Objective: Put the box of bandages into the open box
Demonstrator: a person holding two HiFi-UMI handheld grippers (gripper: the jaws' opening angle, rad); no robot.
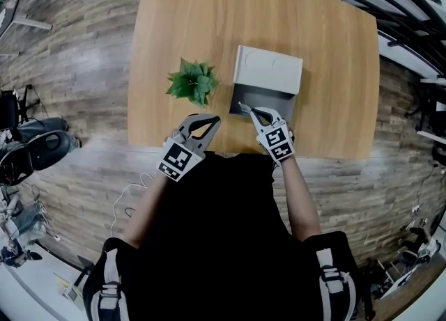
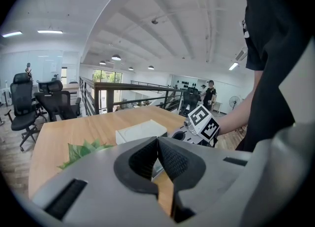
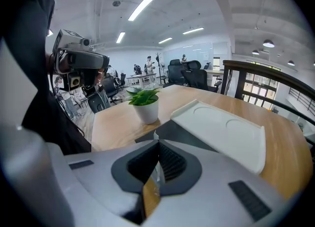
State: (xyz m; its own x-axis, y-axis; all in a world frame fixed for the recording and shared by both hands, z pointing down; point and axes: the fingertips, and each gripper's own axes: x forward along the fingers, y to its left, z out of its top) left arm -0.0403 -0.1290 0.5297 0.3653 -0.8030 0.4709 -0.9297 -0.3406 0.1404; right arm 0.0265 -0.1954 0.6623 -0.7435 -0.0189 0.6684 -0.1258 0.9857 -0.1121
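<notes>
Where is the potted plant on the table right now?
In the head view, the potted plant stands on the left half of the wooden table, just left of the open box and apart from it.

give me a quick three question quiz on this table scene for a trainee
1. True or false: the potted plant stands inside the open box.
2. Which gripper reaches over the open box? A left, B right.
3. Fill in: both grippers' jaws are ___.
Key: 1 false, it stands on the table beside the box. 2 B, the right gripper; the left gripper hangs by the plant. 3 shut, the right apparently pinching a thin pale item.
</notes>
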